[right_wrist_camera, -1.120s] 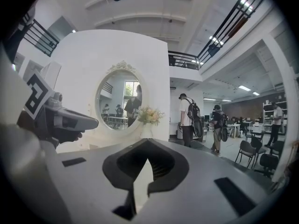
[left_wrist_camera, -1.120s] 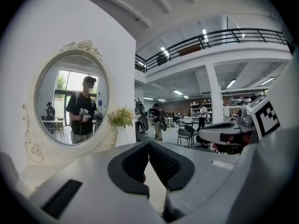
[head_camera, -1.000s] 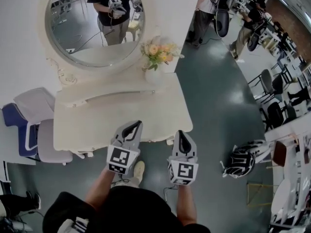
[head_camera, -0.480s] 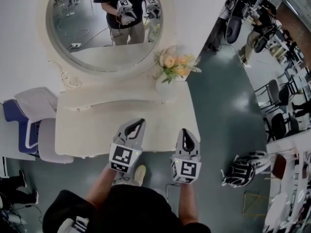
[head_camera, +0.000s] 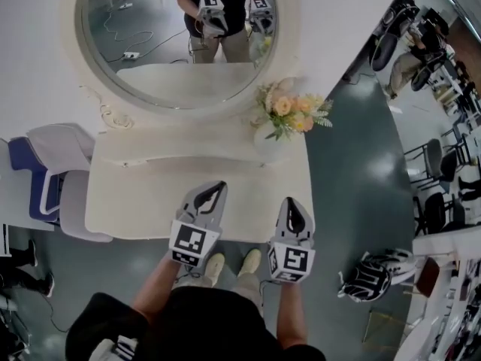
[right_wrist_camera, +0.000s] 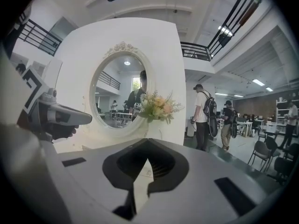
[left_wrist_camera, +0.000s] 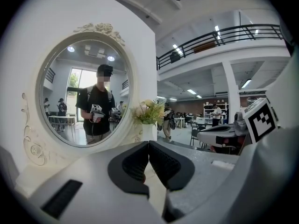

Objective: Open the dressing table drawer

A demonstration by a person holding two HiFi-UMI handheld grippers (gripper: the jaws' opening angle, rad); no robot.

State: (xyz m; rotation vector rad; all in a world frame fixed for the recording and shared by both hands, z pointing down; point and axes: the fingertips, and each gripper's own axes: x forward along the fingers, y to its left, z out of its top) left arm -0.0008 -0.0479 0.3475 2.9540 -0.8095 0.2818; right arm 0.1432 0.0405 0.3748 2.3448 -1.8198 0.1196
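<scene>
Cream dressing table (head_camera: 135,201) hides its drawer beneath the top; left tongs (head_camera: 216,191) and right tongs (head_camera: 291,206) both pressed together, empty

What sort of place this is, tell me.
Probably a big open office or lab hall, not a home: the dressing table and round mirror stand near office chairs, with a mezzanine railing overhead.

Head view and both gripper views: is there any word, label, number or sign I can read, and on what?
No readable text in any view.
Markers on the left gripper and right gripper: black-and-white square patterns, no letters or digits.
The dressing table, mirror and vase: no print visible.
The background room: any signs are too small to read.
</scene>
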